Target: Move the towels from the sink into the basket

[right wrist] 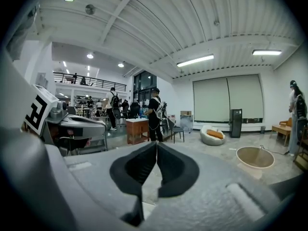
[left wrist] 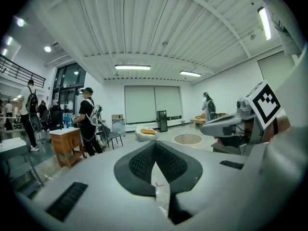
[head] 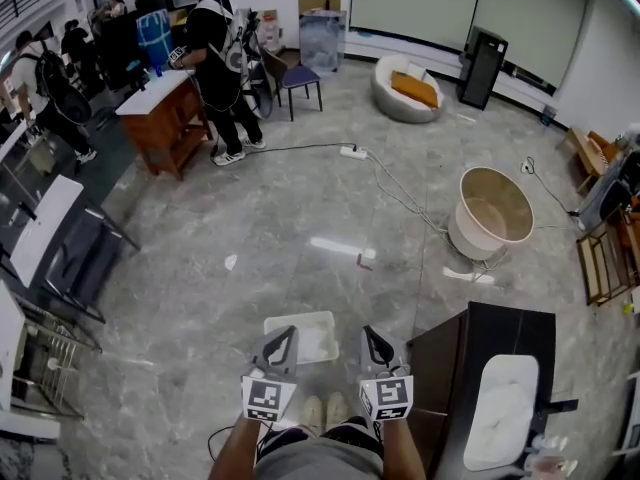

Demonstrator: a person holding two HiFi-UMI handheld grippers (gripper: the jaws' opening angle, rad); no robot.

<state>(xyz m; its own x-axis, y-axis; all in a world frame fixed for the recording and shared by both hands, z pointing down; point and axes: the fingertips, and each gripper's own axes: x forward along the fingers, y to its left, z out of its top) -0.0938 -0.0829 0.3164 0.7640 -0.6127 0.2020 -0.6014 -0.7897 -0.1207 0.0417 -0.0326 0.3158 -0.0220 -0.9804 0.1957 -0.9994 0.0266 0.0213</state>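
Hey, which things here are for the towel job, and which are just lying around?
For the job: sink, white basket, left gripper, right gripper, both shut and empty.
Just lying about: round beige tub, power strip, wooden desk, chair.

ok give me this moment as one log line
left gripper: shut, empty | right gripper: shut, empty | pose: side by side, near level | basket: on floor below them | sink: at right, not touched

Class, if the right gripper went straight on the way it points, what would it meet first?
Nothing close: the right gripper, shut and empty, faces open floor; far off, probably the person in black by the wooden table. Depth unclear.
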